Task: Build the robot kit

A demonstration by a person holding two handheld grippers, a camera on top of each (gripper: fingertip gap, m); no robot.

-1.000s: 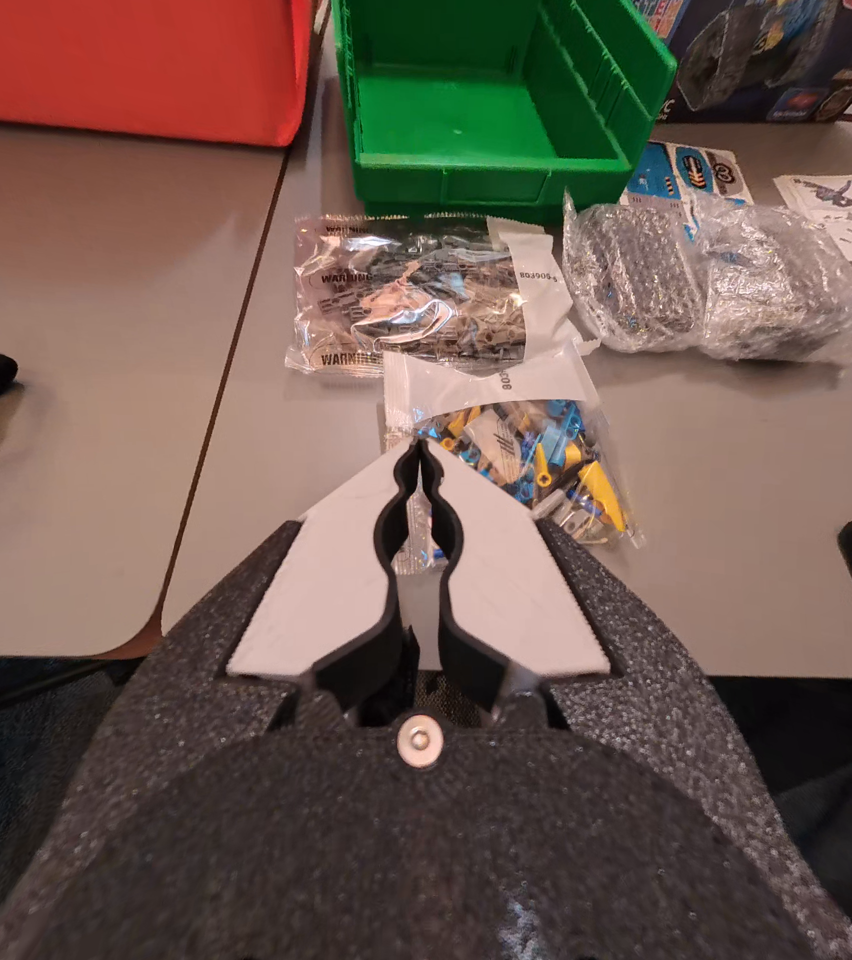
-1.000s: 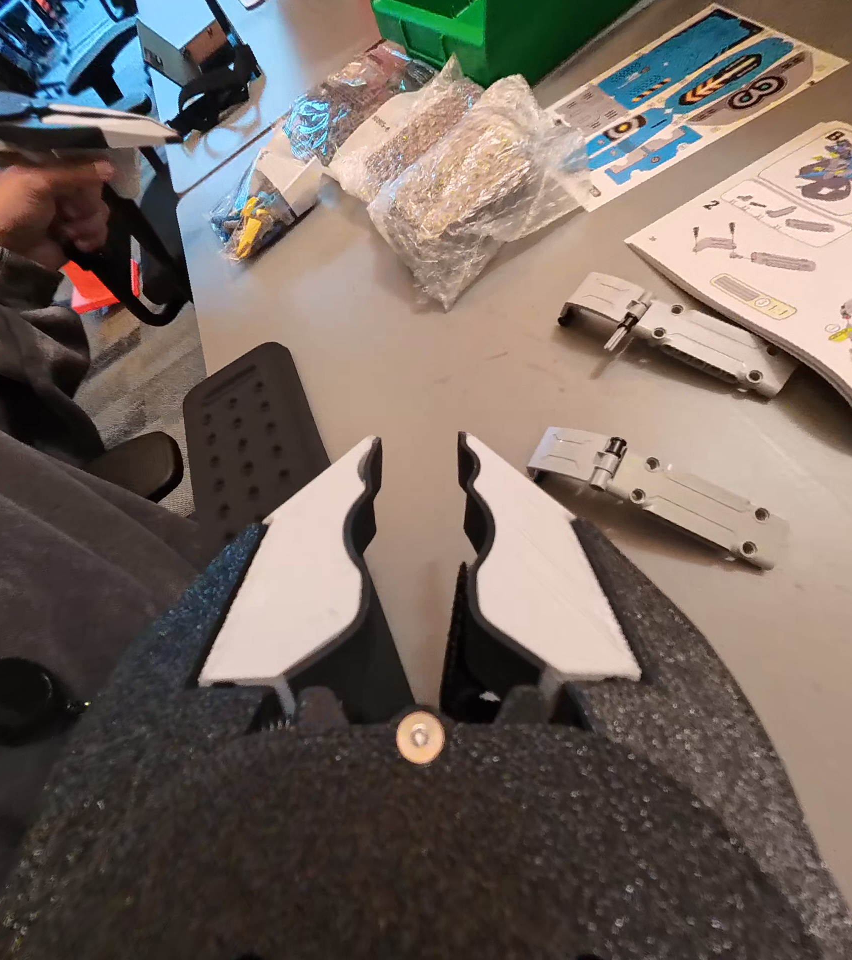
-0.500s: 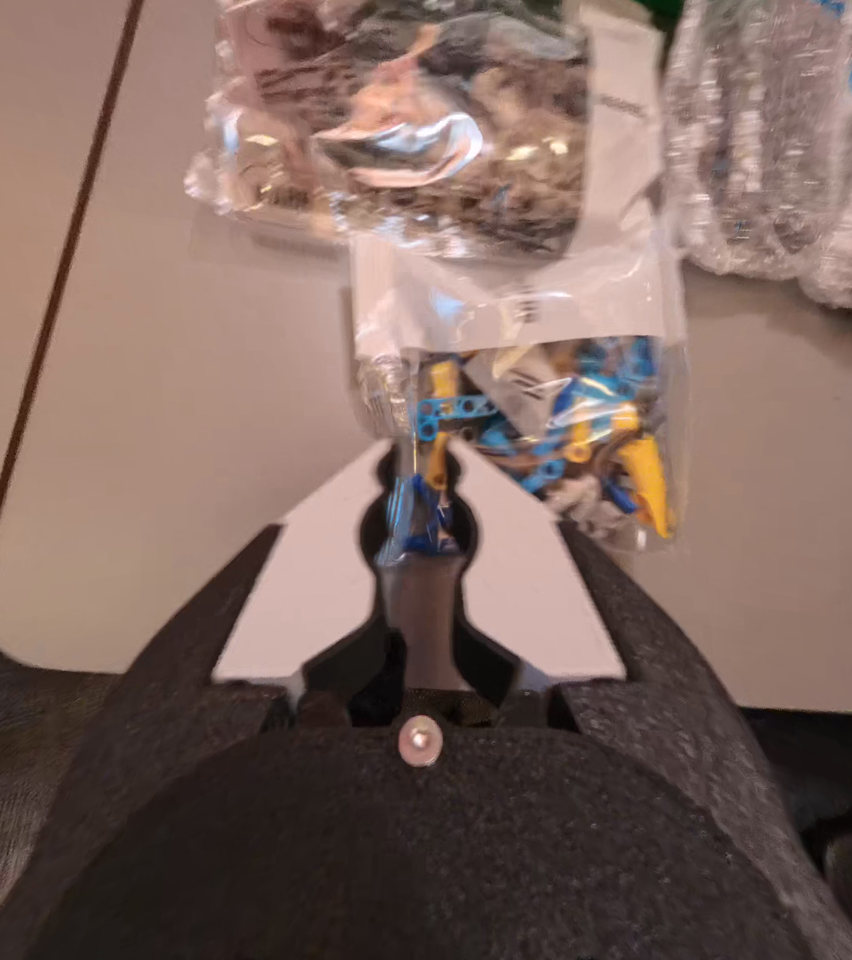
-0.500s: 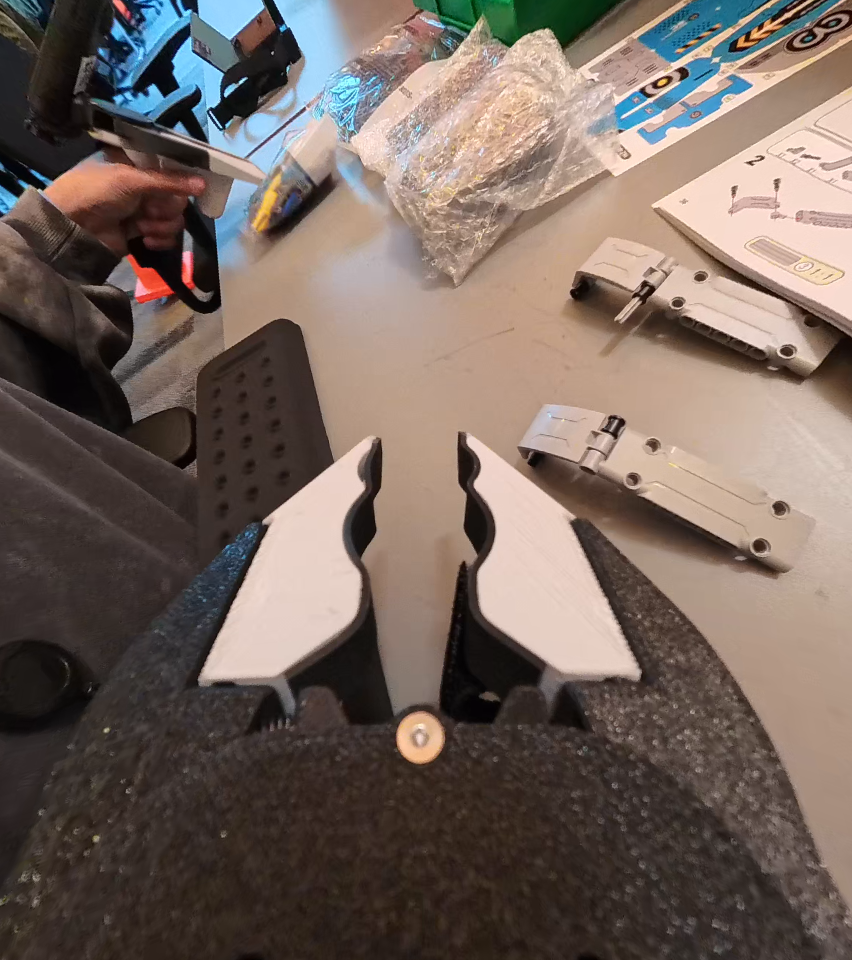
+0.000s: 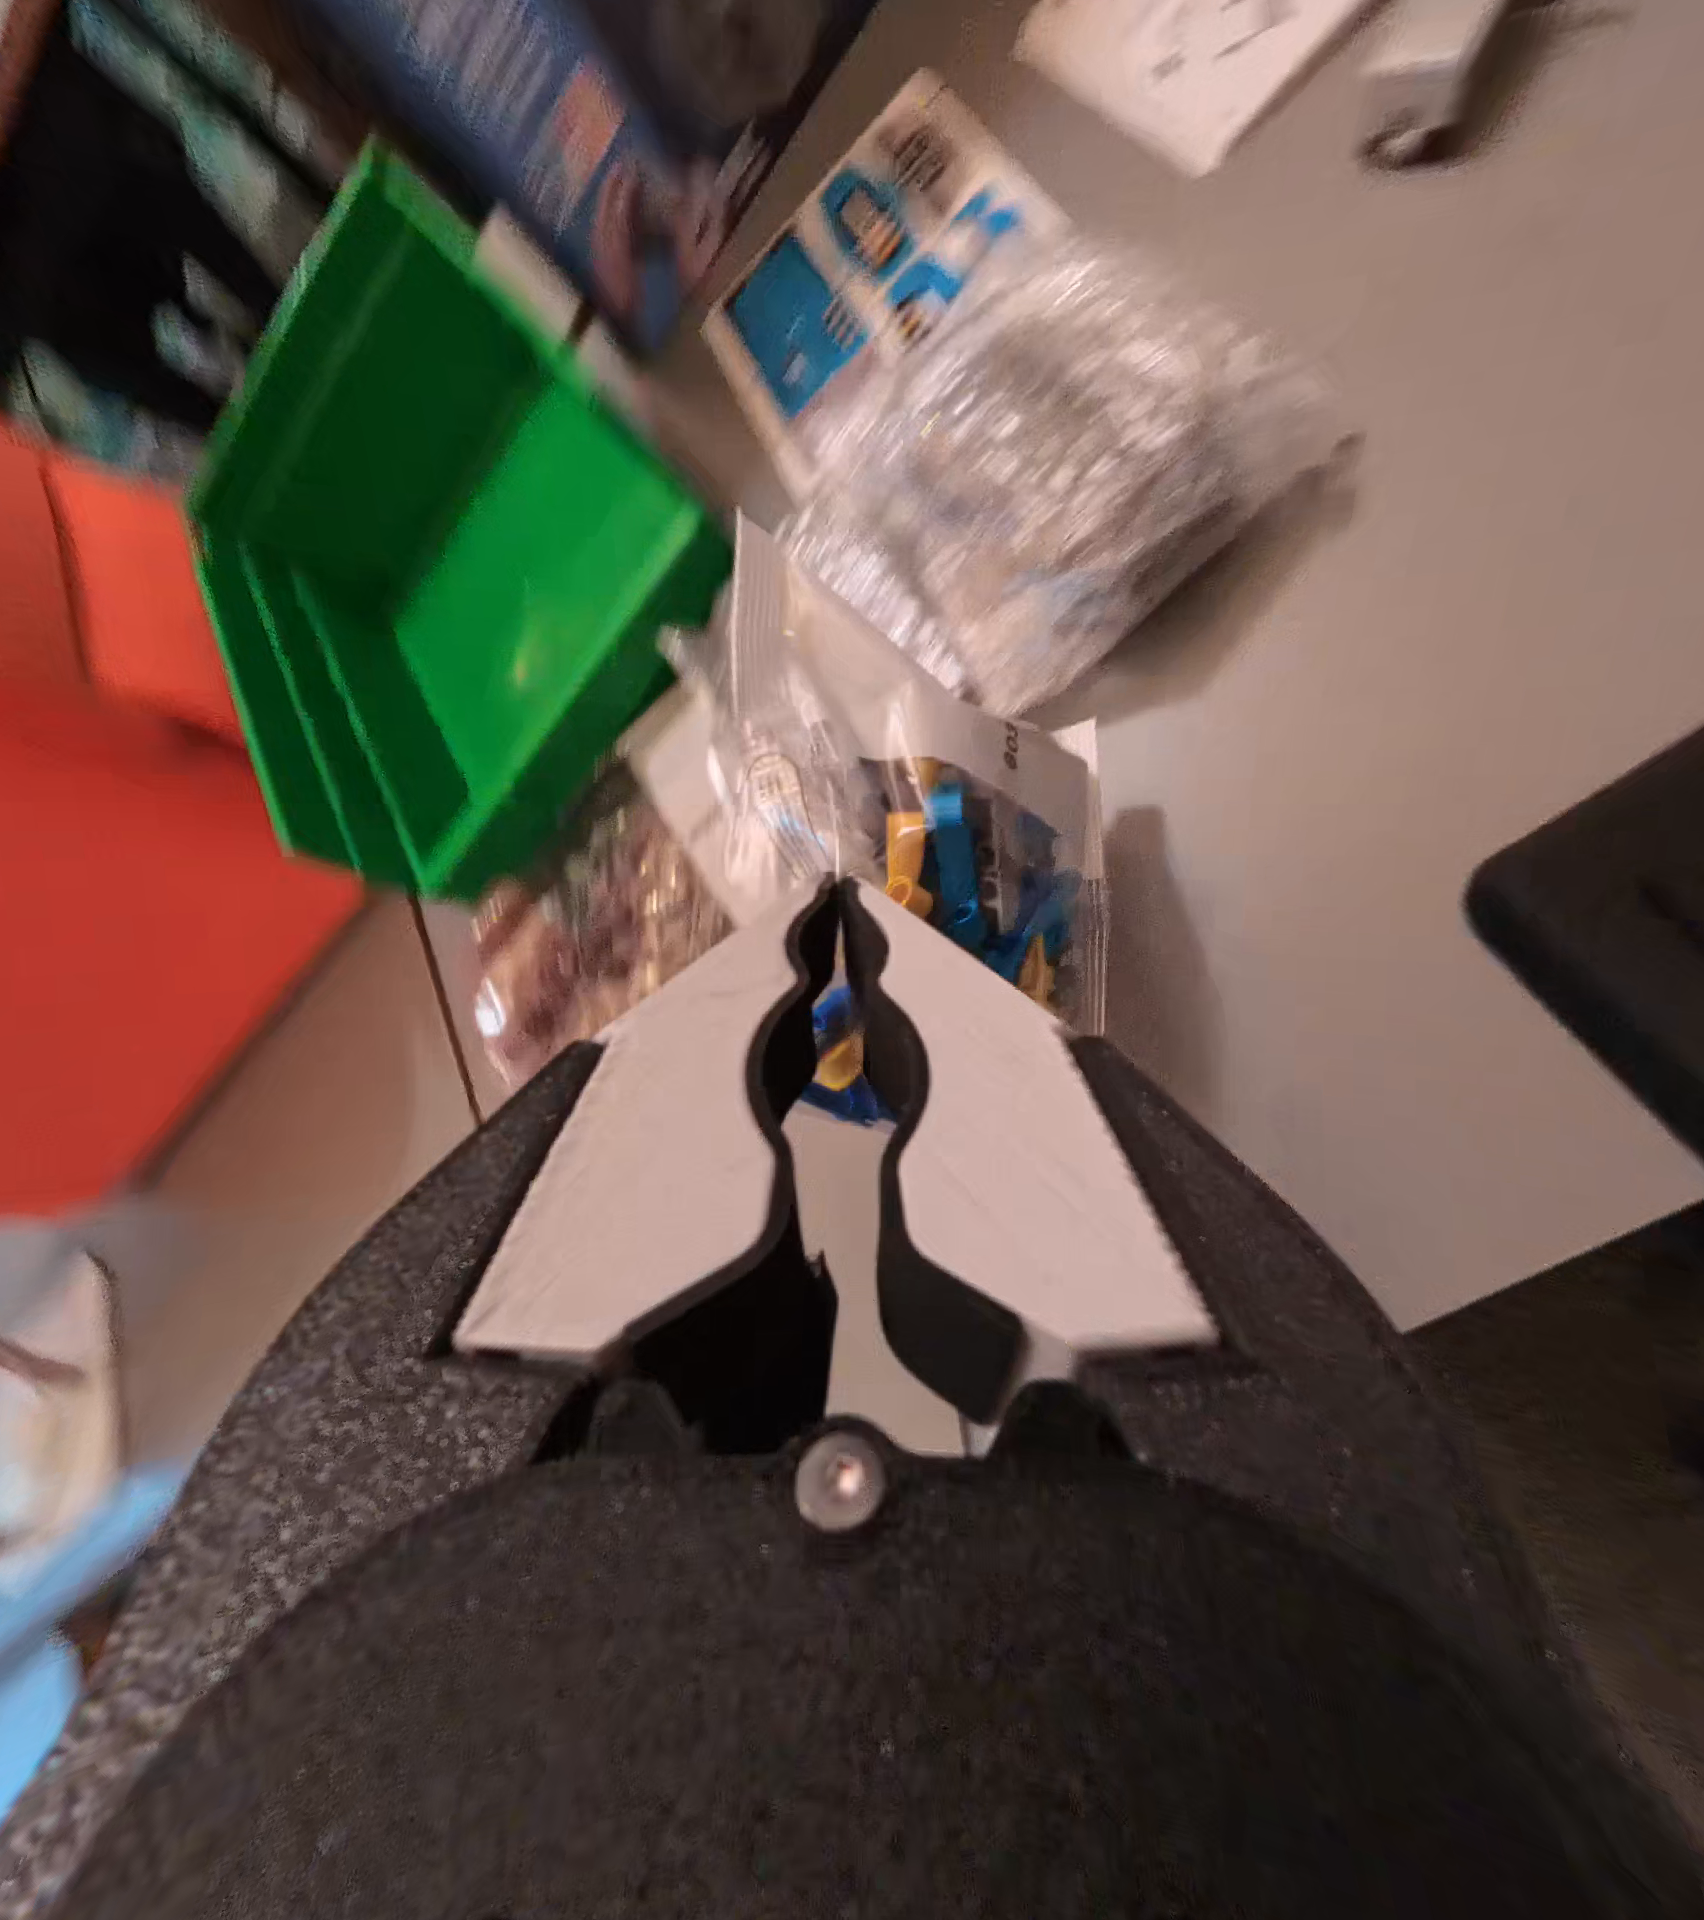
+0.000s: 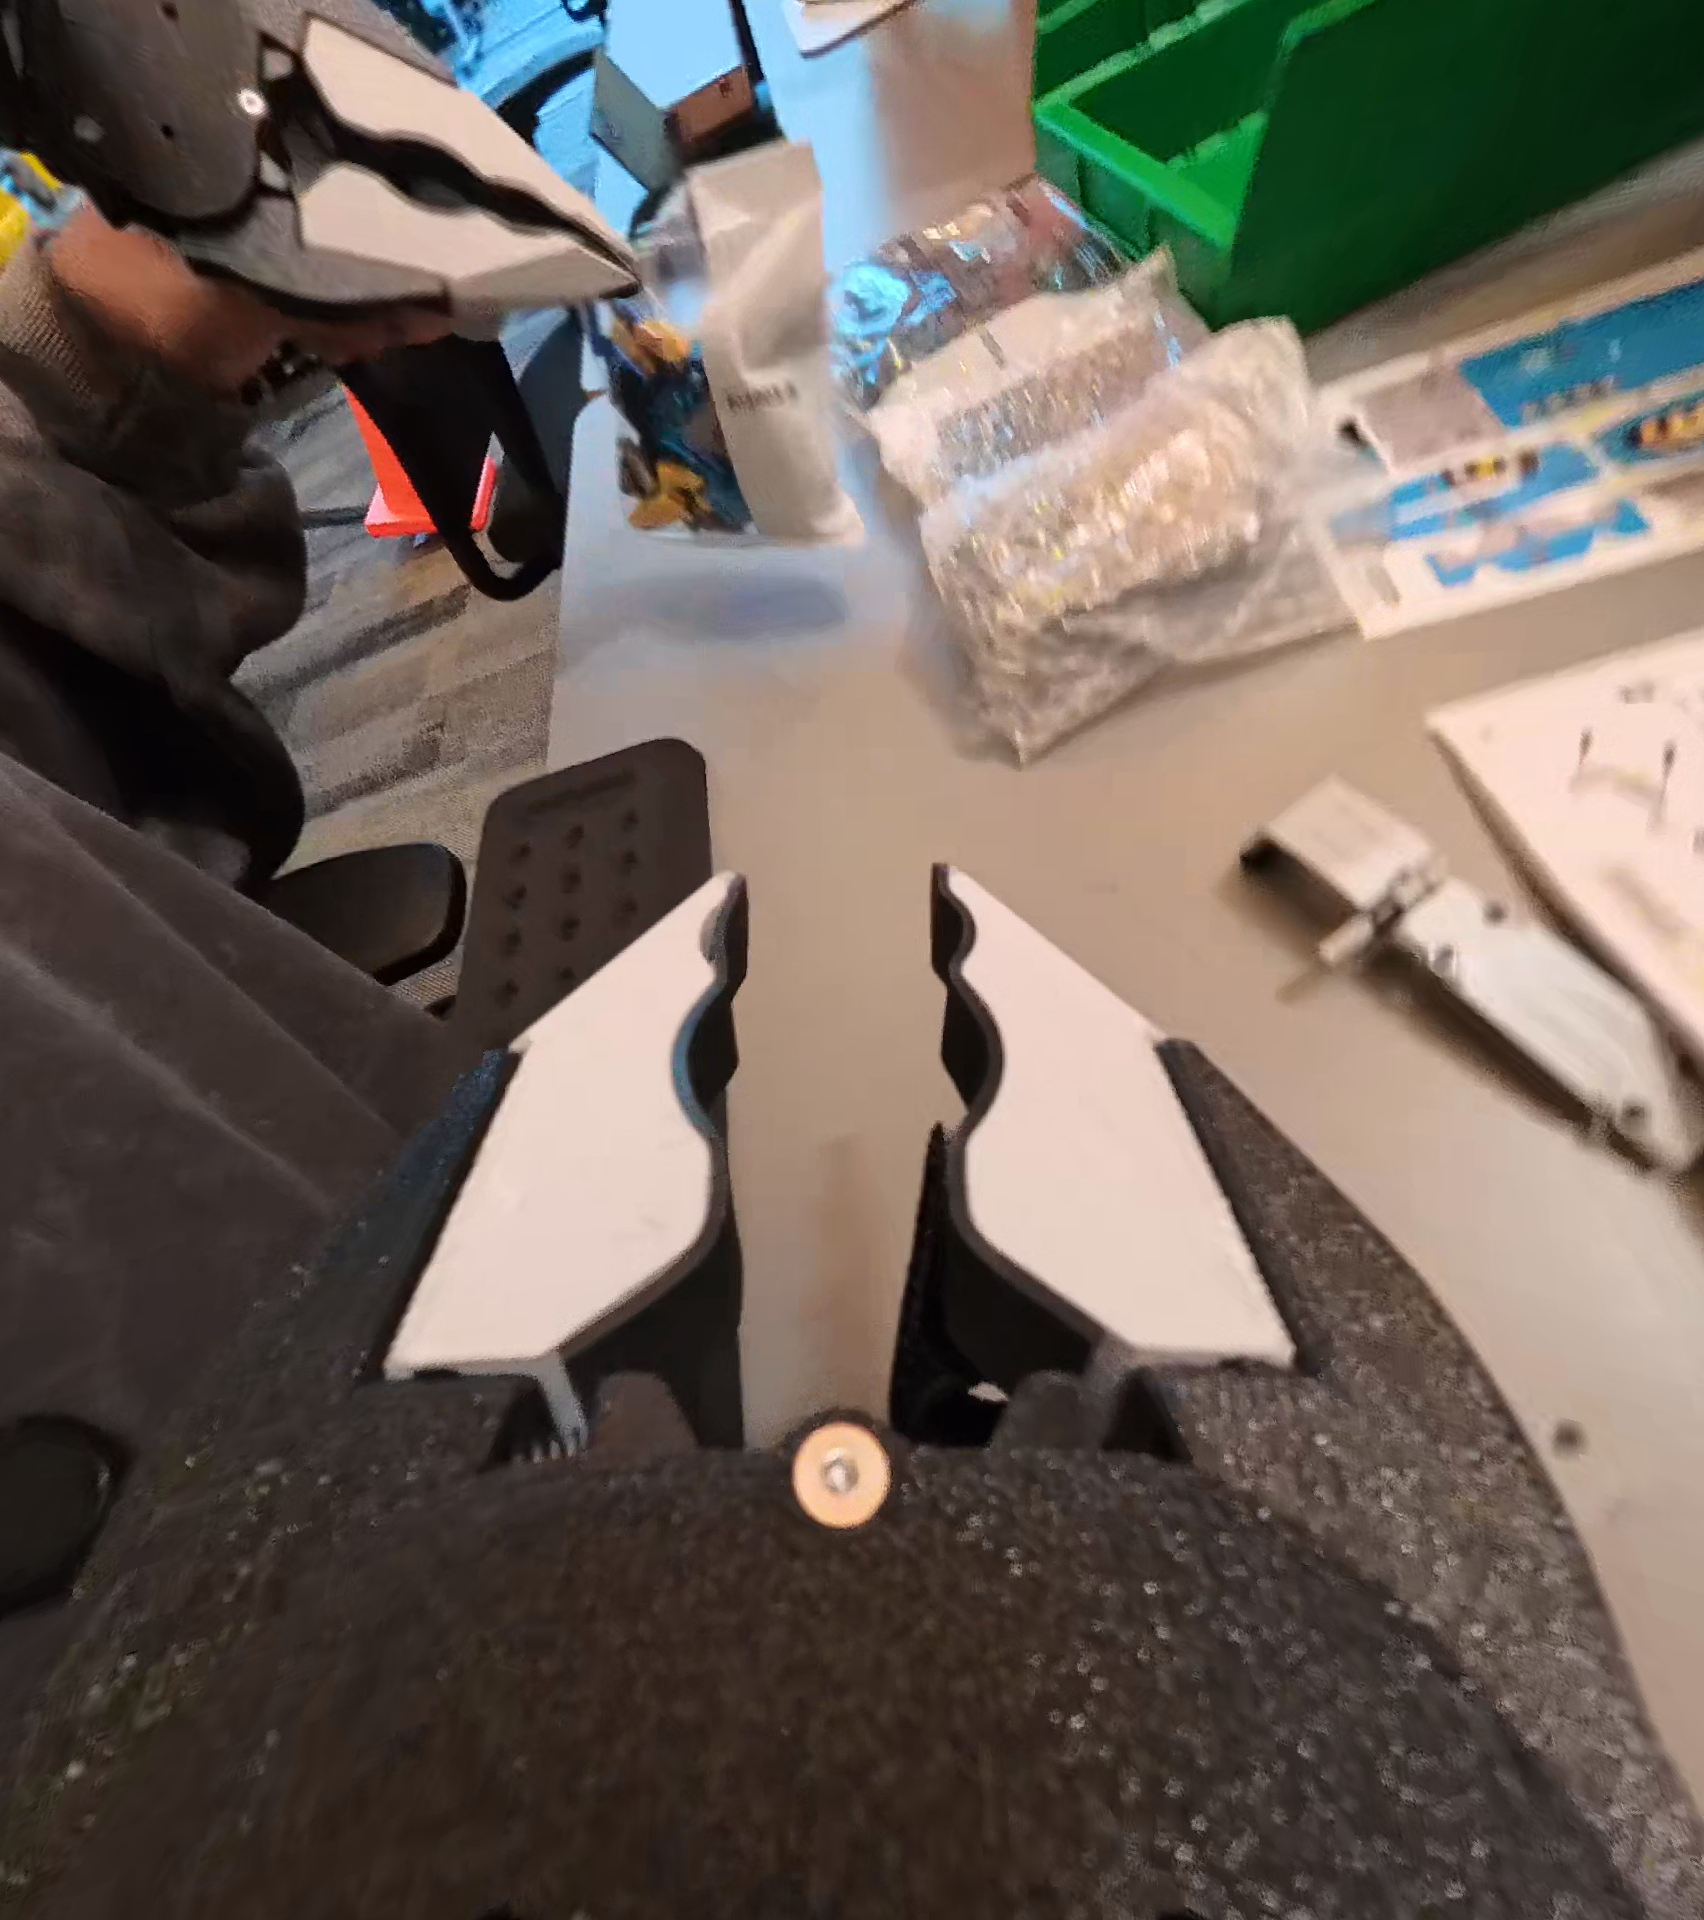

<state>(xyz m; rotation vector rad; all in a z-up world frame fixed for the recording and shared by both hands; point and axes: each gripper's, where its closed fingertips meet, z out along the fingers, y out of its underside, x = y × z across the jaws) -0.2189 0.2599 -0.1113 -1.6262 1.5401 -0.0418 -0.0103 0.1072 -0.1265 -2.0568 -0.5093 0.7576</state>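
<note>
Grey tabletop (image 6: pixel 1087 935) carries loose packets, and at its 10 o'clock the left gripper (image 5: pixel 835 902), tips pinched on a clear bag of blue and yellow bricks (image 5: pixel 973 862), lifts it by its edge: light, floppy, slippery; the right gripper (image 6: pixel 835 896) gapes empty.

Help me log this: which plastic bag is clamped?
The bag of blue and yellow pieces, pinched by the left hand-held gripper; the silvery bags lie untouched.
</note>
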